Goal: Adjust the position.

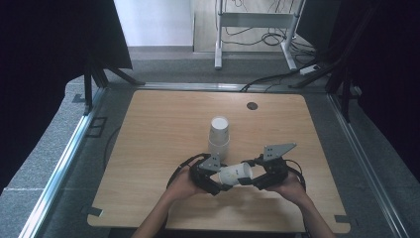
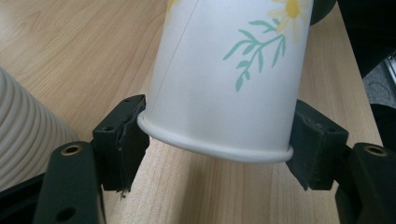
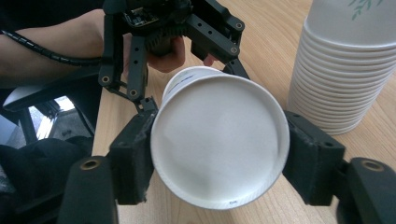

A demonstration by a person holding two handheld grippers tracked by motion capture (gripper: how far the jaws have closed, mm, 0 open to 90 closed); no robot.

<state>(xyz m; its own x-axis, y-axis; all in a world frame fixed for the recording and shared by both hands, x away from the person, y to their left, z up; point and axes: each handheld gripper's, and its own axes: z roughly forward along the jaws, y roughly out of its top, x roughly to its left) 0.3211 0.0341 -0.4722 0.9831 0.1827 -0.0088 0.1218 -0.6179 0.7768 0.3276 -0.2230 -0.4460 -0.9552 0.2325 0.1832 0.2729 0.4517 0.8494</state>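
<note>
Between both claws: paper cup (image 1: pixel 236 174), seemingly gripped each end.

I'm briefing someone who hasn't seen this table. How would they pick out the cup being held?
On the wooden table, look near the front edge, before the upright stack of cups. The paper cup lies sideways between the left tongs and right tongs, alone, with a flower print.

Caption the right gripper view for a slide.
Both hand-held grippers clamp one paper cup above the wooden table, beside a stack of cups.
</note>
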